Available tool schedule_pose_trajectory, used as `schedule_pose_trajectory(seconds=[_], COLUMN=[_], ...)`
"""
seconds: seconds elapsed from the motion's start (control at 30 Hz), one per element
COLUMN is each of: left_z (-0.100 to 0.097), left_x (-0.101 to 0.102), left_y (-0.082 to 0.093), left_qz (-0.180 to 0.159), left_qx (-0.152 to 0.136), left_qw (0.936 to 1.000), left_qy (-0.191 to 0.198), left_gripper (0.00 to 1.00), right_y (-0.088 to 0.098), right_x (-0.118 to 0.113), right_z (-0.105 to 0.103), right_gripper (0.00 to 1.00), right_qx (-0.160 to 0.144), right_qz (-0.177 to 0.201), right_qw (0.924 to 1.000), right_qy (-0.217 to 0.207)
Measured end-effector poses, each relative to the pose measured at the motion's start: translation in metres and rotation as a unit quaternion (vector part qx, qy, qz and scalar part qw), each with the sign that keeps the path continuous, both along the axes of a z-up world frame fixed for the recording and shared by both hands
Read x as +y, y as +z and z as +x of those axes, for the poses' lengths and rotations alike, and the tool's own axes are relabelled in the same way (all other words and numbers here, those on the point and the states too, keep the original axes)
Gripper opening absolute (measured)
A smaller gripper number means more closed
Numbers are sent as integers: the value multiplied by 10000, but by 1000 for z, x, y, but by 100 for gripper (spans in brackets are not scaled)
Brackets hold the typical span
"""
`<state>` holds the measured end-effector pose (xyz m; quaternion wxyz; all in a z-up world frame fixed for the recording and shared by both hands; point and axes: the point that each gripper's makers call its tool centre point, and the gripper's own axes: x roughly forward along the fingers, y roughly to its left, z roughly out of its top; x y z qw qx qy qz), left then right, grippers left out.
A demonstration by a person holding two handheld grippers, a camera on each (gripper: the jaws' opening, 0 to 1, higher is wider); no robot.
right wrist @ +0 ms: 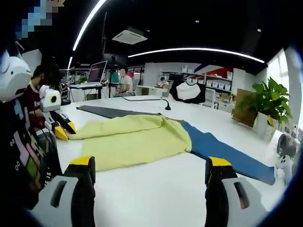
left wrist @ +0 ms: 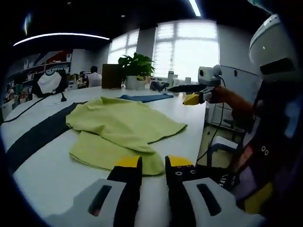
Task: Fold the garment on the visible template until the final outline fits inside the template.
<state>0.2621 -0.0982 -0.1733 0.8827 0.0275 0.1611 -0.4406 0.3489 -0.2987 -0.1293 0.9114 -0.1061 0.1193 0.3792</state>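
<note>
Left gripper view: yellow garment [left wrist: 124, 124] lies mid-frame on desk [left wrist: 52, 177], partly folded over blue template [right wrist: 222, 153]. Left gripper [left wrist: 154, 166] jaws nearly closed, empty; right gripper [right wrist: 149, 169] jaws wide, empty. Further folds likely remain.

Yellow-green garment [right wrist: 137, 139] on blue template [right wrist: 227, 156], white table [right wrist: 156, 189]

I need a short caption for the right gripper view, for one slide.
Open right gripper above the white table, facing a partly folded yellow garment lying over a blue template.
</note>
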Motion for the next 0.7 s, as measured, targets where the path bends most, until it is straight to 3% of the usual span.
schedule_pose_trajectory(seconds=[0.2,0.3,0.37,0.6,0.7], left_z=[0,-2,-1,2,2], left_x=[-1,-2,-1,2,4], left_y=[-2,-3,-3,-3,2], left_qz=[152,440,403,146,76], left_qx=[-9,-225,-174,41,-66], left_qw=[9999,9987,9990,9998,9998], left_qy=[-33,-104,-53,117,192], left_gripper=[13,12,5,3,3], right_y=[-5,-7,-8,-11,-12], right_x=[5,6,8,17,21], right_z=[-4,-5,-7,-10,-12], right_gripper=[99,99,99,99,99], right_qx=[97,116,135,215,232], right_qz=[-25,-73,-61,17,58], right_qw=[9999,9999,9999,9997,9996], right_qy=[55,68,87,121,128])
